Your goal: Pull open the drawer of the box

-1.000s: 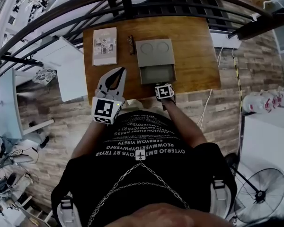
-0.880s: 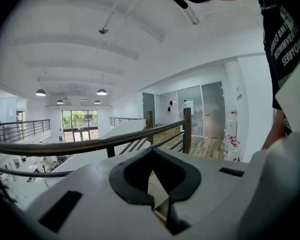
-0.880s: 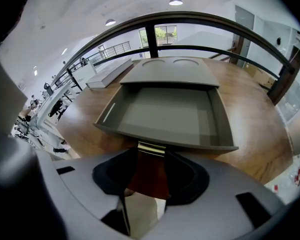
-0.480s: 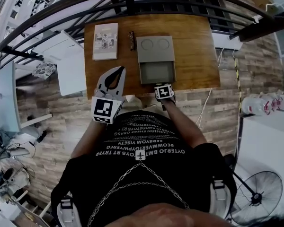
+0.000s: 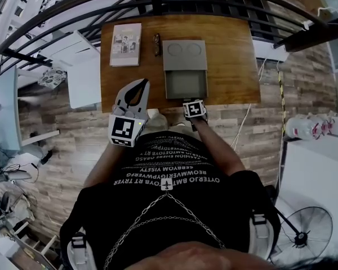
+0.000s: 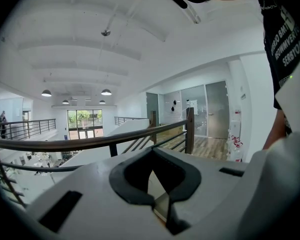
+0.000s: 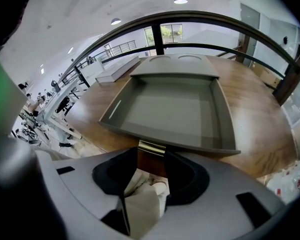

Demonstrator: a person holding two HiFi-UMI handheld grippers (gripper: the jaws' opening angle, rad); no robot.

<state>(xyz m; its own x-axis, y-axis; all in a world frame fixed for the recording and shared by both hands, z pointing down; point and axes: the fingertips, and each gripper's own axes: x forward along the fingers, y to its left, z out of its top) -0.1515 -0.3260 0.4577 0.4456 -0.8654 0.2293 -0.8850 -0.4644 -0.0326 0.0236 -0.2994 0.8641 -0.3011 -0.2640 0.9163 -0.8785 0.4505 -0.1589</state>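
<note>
Now the right claw (image 7: pixel 151 156) grips the drawer handle (image 7: pixel 151 147).

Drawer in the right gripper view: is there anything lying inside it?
No, the open drawer shows only its bare grey floor and walls, with nothing lying in it.

A flat grey box (image 5: pixel 184 55) sits mid-table on the brown wooden table (image 5: pixel 231 66), its grey tray drawer (image 5: pixel 186 85) drawn out toward the near edge. A thin printed booklet (image 5: pixel 125 44) lies by the far left corner, dark-framed glasses (image 5: pixel 156 44) between it and the box. The left gripper (image 5: pixel 139 85) hangs over the near left corner. The right gripper (image 5: pixel 194 107) stands at the near edge, the drawer's small brass handle (image 7: pixel 152 147) between its jaws.
</note>
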